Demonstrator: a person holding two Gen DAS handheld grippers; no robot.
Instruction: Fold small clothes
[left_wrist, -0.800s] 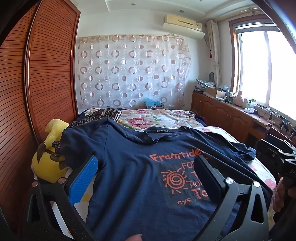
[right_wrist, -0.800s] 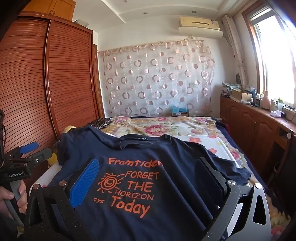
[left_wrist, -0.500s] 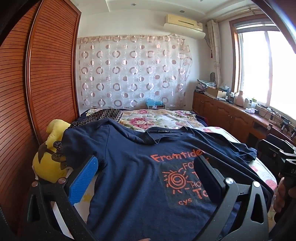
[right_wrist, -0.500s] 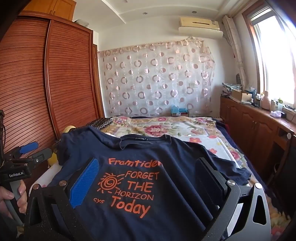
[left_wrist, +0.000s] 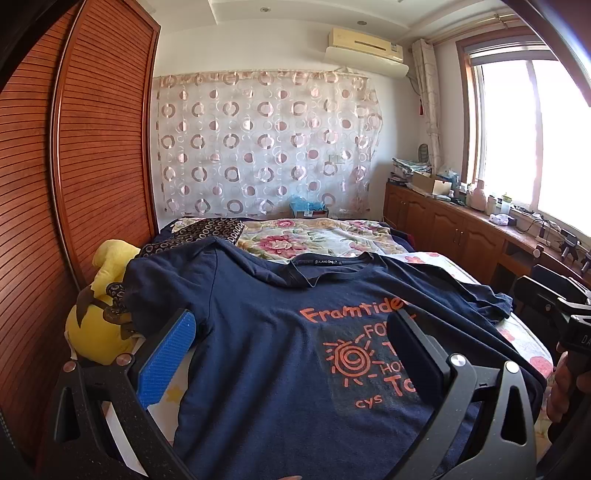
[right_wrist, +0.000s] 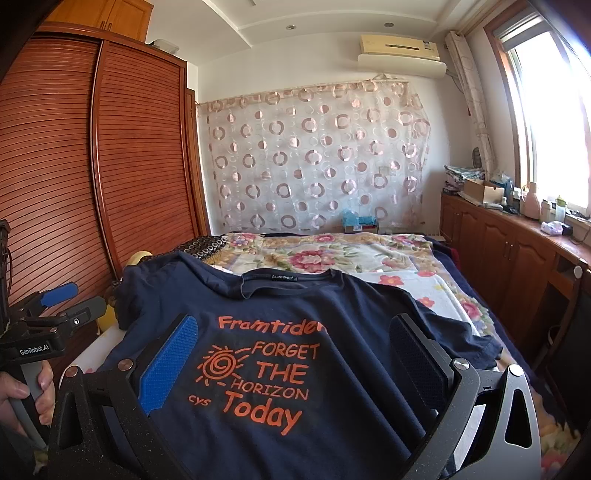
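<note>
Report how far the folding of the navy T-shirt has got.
Done: the navy T-shirt is spread flat, print up, on the bed, sleeves out. In hand: nothing; the left gripper and right gripper hang over it, jaws open, gripping no cloth. Left: every fold; no sleeve or hem is turned in yet.

Your left wrist camera looks forward between its jaws from the foot of the bed (left_wrist: 332, 236), tilted slightly down, close over the navy T-shirt (left_wrist: 258, 350), towards the circle-patterned curtain (left_wrist: 258, 147). It sits left of the shirt's print, near the yellow plush toy (left_wrist: 99, 325).

Your right wrist camera holds the same heading from just to the right, centred on the print, equally close to the T-shirt (right_wrist: 295, 332).

Both views share the shirt, bed, curtain, wooden wardrobe (left_wrist: 92, 166) and air conditioner (right_wrist: 402, 51). Each catches the other gripper at its edge.
</note>
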